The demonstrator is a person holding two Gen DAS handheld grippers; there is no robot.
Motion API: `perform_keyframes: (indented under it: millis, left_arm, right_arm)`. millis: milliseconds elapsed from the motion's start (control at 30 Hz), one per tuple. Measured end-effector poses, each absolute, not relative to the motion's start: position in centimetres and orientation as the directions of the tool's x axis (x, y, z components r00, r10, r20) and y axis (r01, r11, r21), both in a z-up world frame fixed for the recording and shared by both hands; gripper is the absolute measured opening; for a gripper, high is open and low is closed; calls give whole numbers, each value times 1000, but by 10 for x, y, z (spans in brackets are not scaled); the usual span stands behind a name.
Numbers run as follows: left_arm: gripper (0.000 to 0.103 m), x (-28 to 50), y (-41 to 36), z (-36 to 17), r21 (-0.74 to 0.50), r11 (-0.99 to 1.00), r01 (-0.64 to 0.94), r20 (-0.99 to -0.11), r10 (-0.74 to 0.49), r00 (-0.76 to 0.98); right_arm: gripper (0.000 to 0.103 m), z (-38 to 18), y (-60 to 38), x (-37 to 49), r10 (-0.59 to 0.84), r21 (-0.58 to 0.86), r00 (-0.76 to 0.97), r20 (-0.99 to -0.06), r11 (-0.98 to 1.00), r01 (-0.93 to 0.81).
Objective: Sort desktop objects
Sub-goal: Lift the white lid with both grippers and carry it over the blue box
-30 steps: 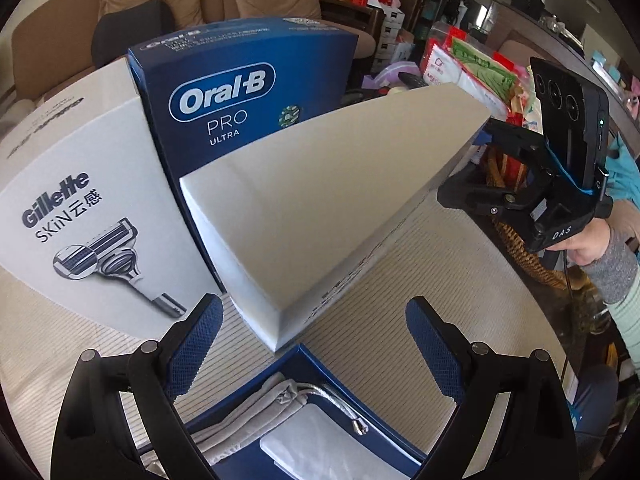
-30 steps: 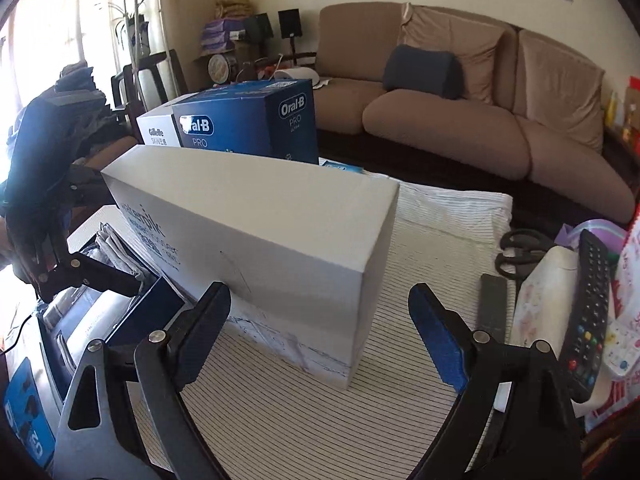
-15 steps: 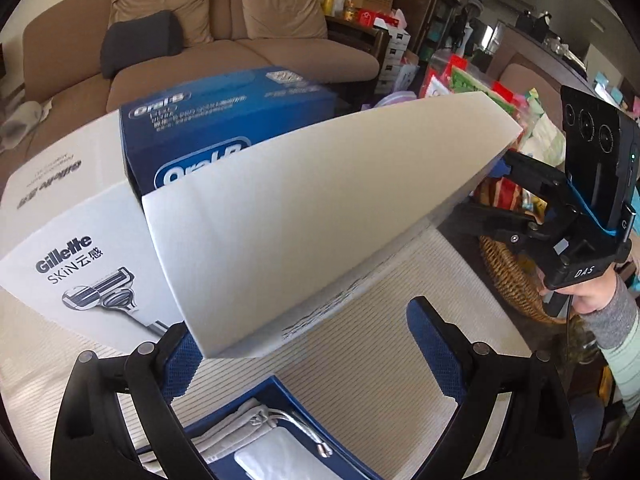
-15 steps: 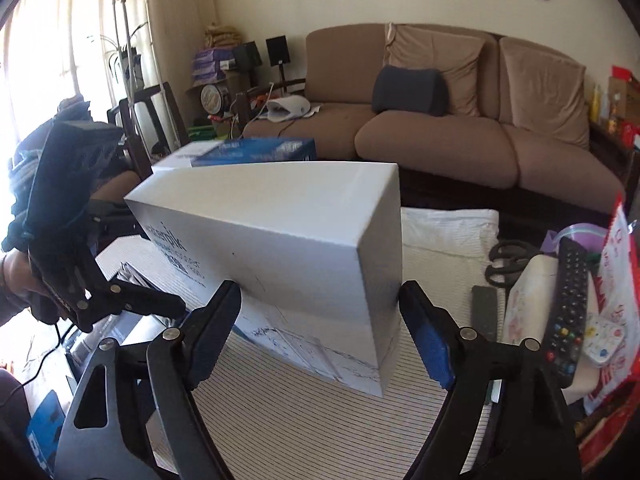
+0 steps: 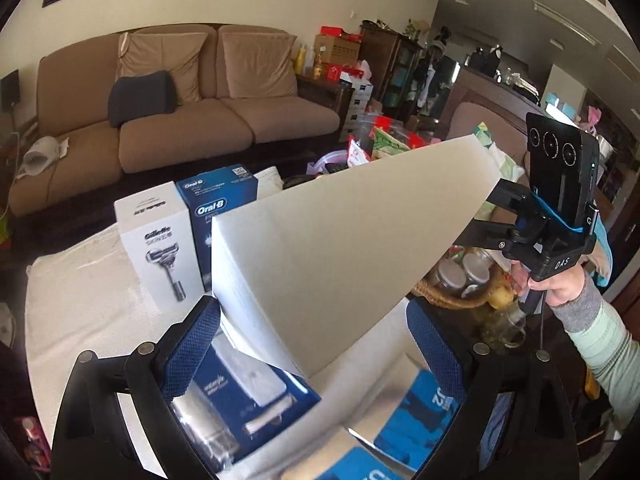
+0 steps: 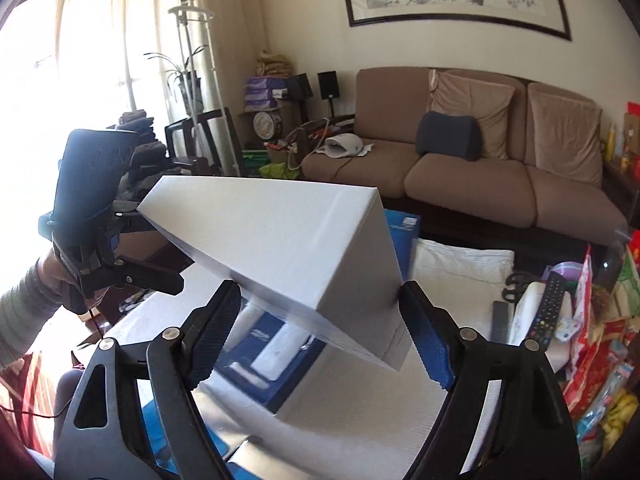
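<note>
The table (image 5: 76,292) has a white cloth on it, with a razor box (image 5: 158,240), a toothbrush box (image 5: 218,204) and an open blue box (image 5: 256,396).

We see a plain white lid (image 5: 340,248), a navy Oral-B box (image 5: 218,210), a white Gillette box (image 5: 160,240), blue mesh pads (image 6: 212,332) and a finely striped white cloth (image 6: 460,272).

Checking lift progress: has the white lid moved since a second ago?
Yes. The white lid, gripped at both ends, has risen off the striped tablecloth, exposing the open blue box underneath.
</note>
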State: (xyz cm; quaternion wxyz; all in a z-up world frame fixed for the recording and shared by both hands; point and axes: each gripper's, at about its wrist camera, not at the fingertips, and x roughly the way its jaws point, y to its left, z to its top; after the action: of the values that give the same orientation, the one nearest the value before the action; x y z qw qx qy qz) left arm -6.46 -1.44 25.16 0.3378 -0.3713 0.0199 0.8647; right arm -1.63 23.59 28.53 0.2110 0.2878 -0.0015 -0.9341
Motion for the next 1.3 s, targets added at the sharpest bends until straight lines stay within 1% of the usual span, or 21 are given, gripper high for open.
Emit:
perform_keyframes:
  millis: [133,233,367,467,567,667,767,867,1100,1200,1300]
  left_arm:
    - [96,-9,-46,250,-212,-796,-567,-703,527,-477]
    - [98,19,-65,228,-240,-803,-546,-735,518,-438]
    - [99,24,-77,192,-285,-820,-496,-757,510,-408]
    - [99,9,-87,163,-336,-828,-449,-767,517,-380]
    - [99,-13,-93,145,-349,-840,-415,-777,507,-374]
    - [99,-39,-98,136,-352,-853,-385,-784,493,-376]
    - [99,-71,-103,129,-376,-853,-363,-782,502,-369]
    - [99,-102,-103,118,-392,-853,-344,-784,506,-360]
    - [99,-166,-97,78,-391,-874,-288,-826,471,-311]
    - [99,-178,-98,62,-392,-880,-269,-835,463,-297]
    - [99,-184,-101,51,-397,-881,-257,-833,463,-302]
  right_arm:
    - [80,279,203,21,-466,211,-692,-551,-880,425]
    - [81,261,184,35,-504,282,-648,-571,-862,422]
    - [81,228,169,35,-521,323,-599,-609,-852,412]
    - [81,200,165,18,-530,368,-558,-639,-847,383]
    - [81,177,162,-4,-535,404,-531,-657,-845,351]
    - [81,163,161,-31,-534,429,-524,-664,-845,319]
    - [81,155,160,-62,-519,433,-523,-676,-854,289]
    - [81,144,169,-97,-519,466,-519,-680,-851,241]
    - [81,102,176,-157,-485,480,-472,-736,-866,142]
    - [81,82,174,-169,-478,479,-447,-756,-870,120]
    - [81,73,171,-173,-480,479,-447,-755,-869,124]
